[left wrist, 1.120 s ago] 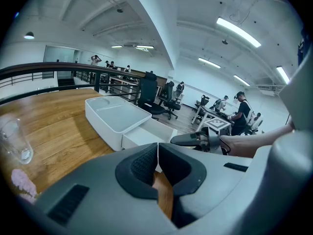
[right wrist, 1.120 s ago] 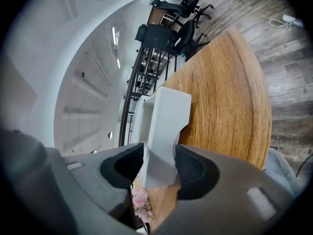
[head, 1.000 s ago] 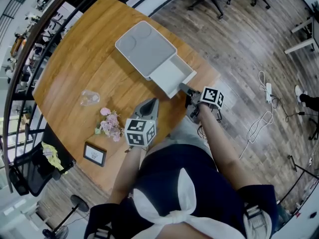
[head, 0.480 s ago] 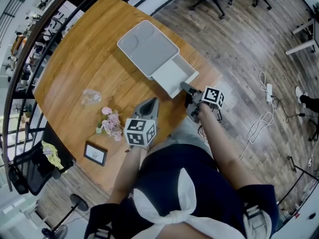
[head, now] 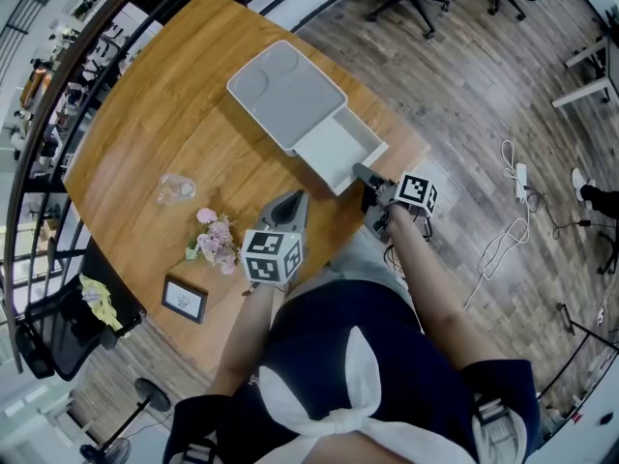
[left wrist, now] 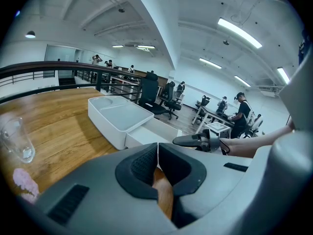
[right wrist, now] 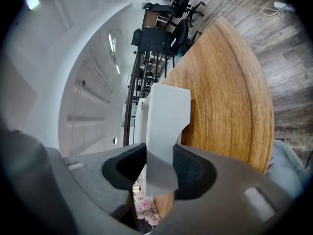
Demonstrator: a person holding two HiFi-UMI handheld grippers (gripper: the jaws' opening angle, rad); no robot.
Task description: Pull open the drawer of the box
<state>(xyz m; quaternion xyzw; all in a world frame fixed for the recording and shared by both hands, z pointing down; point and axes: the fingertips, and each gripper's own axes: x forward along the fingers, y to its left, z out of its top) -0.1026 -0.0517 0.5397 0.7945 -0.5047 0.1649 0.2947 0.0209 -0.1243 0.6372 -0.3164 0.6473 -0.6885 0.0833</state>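
Right gripper [head: 360, 174]: closed on the front wall of the drawer [head: 338, 148]. Its jaws have just been closing, and in the right gripper view the white wall fills the gap between the dark pads [right wrist: 131, 166].
Right hand [head: 398, 222]: behind the gripper, at the table's near edge, forearm reaching in from the person's body.
Drawer: white and shallow, partly pulled out of the box [head: 283, 90] on the side facing the person. I see nothing lying in the part that shows.
Box: white and flat, with a recessed lid. It sits on the table's far right part, turned at an angle to the edge.
Left gripper [head: 293, 201]: jaws together with nothing between them, pointing up the table toward the drawer and clear of it.
Left gripper view: the pads [left wrist: 146, 163] meet in a thin line. The box, the drawer and the right gripper lie beyond them.
Table [head: 164, 95]: round, wood grain.
Glass [head: 175, 189]: clear, left of the left gripper and well apart from the box.
Flowers [head: 215, 242]: a small pink bunch, just below the glass.
Frame [head: 184, 300]: a small dark-edged card near the table's near left edge.
Floor [head: 484, 85]: wood planks to the right, with a white cable [head: 508, 230] trailing across.
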